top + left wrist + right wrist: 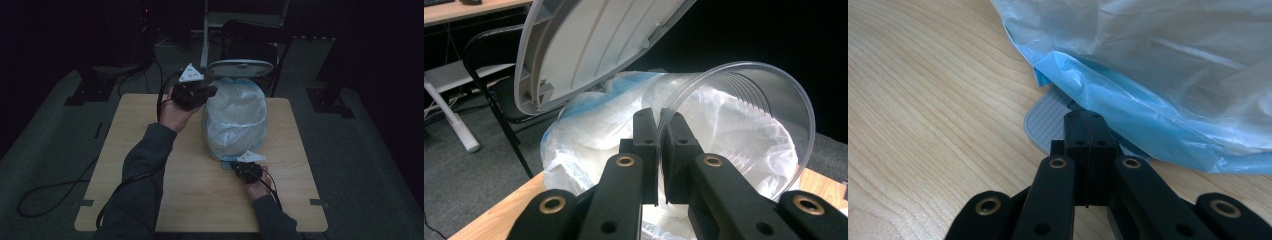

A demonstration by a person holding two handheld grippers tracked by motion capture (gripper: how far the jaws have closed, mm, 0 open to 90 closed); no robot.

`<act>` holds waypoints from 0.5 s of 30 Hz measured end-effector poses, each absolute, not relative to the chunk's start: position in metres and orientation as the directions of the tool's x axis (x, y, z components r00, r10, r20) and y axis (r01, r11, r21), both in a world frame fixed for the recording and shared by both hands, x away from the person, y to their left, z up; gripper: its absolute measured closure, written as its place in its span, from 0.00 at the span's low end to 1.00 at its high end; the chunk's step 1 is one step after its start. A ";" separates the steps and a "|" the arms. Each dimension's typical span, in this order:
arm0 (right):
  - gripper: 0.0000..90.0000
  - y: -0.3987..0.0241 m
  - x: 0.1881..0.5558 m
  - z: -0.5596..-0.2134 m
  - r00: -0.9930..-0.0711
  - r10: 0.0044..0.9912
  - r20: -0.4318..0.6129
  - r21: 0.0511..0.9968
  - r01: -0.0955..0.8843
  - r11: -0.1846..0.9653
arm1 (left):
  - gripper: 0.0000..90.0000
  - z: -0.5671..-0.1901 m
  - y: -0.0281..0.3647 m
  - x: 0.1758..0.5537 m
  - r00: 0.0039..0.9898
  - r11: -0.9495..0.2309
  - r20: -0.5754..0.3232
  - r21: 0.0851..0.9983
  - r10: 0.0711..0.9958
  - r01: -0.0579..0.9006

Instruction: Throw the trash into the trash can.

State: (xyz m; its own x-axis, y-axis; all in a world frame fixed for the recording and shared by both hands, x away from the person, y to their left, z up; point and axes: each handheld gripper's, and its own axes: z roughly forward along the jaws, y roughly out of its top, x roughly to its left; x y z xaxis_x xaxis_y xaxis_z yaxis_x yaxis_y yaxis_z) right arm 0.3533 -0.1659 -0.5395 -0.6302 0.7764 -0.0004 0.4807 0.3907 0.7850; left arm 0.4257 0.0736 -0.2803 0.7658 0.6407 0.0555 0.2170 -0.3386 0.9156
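So the clear plastic cup was pinched by its rim in the left tool, lying on its side just above the bagged pedal bin, mouth toward the camera, under the raised lid. Bin sat mid-tabletop. Right tool, jaws together, pressed the pedal at the bin's near foot. No readable labels anywhere.
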 end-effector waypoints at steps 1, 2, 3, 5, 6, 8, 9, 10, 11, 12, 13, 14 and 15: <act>1.00 -0.166 0.353 -0.539 -0.630 0.776 -0.001 0.785 0.481 0.391 | 0.97 -0.280 0.073 0.426 0.765 -0.337 0.055 0.916 0.642 0.217; 1.00 -0.166 0.353 -0.540 -0.630 0.777 -0.002 0.785 0.480 0.392 | 0.97 -0.280 0.073 0.425 0.765 -0.337 0.054 0.916 0.641 0.218; 1.00 -0.166 0.353 -0.540 -0.630 0.777 -0.002 0.785 0.480 0.392 | 0.97 -0.280 0.073 0.425 0.766 -0.338 0.055 0.916 0.641 0.217; 1.00 -0.166 0.353 -0.540 -0.630 0.777 -0.002 0.785 0.480 0.391 | 0.97 -0.280 0.072 0.425 0.767 -0.335 0.053 0.917 0.640 0.217; 1.00 -0.166 0.353 -0.540 -0.630 0.777 -0.002 0.785 0.480 0.392 | 0.97 -0.280 0.072 0.425 0.768 -0.337 0.054 0.916 0.639 0.216; 1.00 -0.166 0.353 -0.540 -0.630 0.777 -0.002 0.785 0.480 0.392 | 0.97 -0.280 0.072 0.426 0.769 -0.337 0.053 0.916 0.637 0.216; 1.00 -0.166 0.353 -0.540 -0.630 0.777 -0.002 0.785 0.480 0.392 | 0.97 -0.281 0.072 0.426 0.771 -0.337 0.051 0.916 0.635 0.217; 1.00 -0.166 0.353 -0.540 -0.630 0.777 -0.002 0.785 0.480 0.391 | 0.96 -0.281 0.072 0.426 0.773 -0.336 0.050 0.917 0.632 0.214; 1.00 -0.166 0.353 -0.539 -0.630 0.777 -0.002 0.785 0.480 0.391 | 0.94 -0.282 0.072 0.426 0.780 -0.333 0.043 0.918 0.624 0.215; 1.00 -0.166 0.353 -0.539 -0.630 0.776 -0.002 0.785 0.480 0.392 | 0.87 -0.282 0.072 0.427 0.789 -0.336 0.034 0.915 0.614 0.222; 1.00 -0.166 0.353 -0.540 -0.630 0.777 -0.003 0.785 0.480 0.392 | 0.81 -0.283 0.072 0.427 0.789 -0.340 0.035 0.913 0.613 0.224; 1.00 -0.166 0.353 -0.539 -0.630 0.777 -0.002 0.785 0.480 0.391 | 0.79 -0.284 0.072 0.426 0.789 -0.341 0.035 0.913 0.614 0.225; 1.00 -0.166 0.353 -0.539 -0.630 0.777 -0.002 0.785 0.480 0.391 | 0.77 -0.284 0.072 0.426 0.789 -0.341 0.035 0.913 0.614 0.225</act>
